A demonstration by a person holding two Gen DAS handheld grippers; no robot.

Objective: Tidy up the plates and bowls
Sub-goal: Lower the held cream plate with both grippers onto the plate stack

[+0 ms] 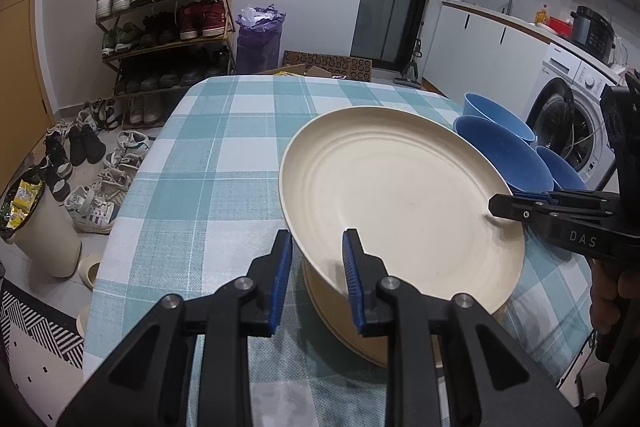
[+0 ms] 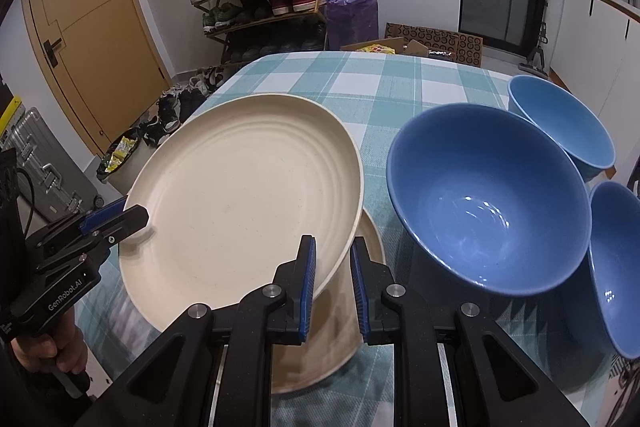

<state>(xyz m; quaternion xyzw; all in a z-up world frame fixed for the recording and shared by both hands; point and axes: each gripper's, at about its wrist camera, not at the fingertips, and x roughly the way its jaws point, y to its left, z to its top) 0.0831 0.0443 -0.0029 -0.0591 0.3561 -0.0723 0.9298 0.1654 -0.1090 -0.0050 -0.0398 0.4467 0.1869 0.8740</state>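
Both the left gripper (image 1: pixel 316 247) and right gripper (image 2: pixel 332 259) are clamped on opposite rims of the cream plate (image 2: pixel 244 187), held tilted just above a second plate (image 2: pixel 320 347) on the table (image 1: pixel 224 131). Stacking looks unfinished; three blue bowls (image 2: pixel 492 203) sit separately beside them, unnested.

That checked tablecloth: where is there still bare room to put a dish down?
The far half of the tablecloth, beyond the cream plate, is bare, and so is the left strip beside it. The right side is crowded with three blue bowls.
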